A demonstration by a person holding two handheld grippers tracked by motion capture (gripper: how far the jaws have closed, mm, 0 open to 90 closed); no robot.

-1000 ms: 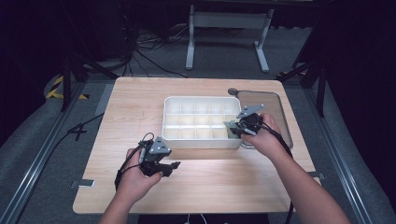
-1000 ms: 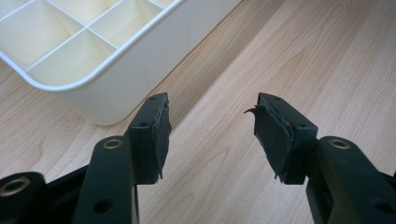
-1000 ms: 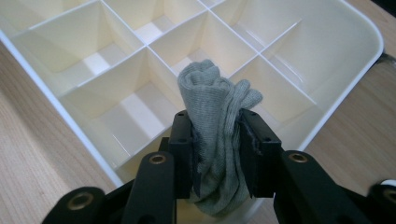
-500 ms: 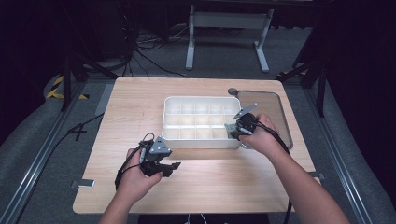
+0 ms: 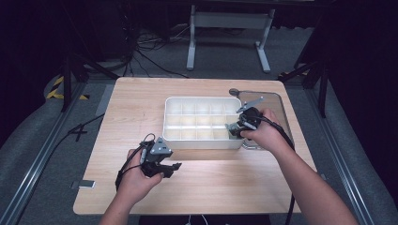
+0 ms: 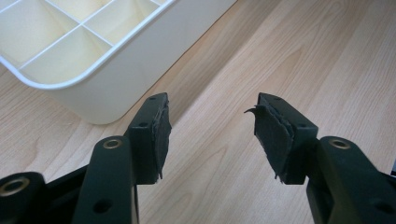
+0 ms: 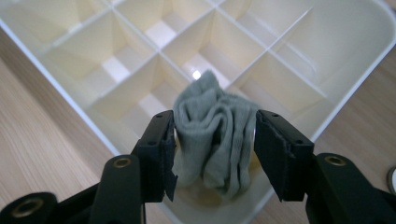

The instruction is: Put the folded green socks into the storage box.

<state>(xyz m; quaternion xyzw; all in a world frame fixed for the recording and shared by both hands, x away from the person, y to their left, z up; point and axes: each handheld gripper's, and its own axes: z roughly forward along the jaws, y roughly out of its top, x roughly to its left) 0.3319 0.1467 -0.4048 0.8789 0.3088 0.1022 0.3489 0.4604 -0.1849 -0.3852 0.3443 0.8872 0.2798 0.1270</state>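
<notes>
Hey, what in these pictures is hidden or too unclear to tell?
- Lower part of the bunched grey-green sock: right gripper view, hidden behind the right gripper's black fingers.
- Which cell of the white plastic divided organiser box the sock hangs over: high view, covered by the hand.
- Clear tray beside the box: high view, contents too faint to tell.

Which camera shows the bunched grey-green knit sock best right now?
The right gripper view: the bunched grey-green knit sock sits close up between the right gripper jaws, over the white divided plastic box. The high view gives a small patch.
</notes>
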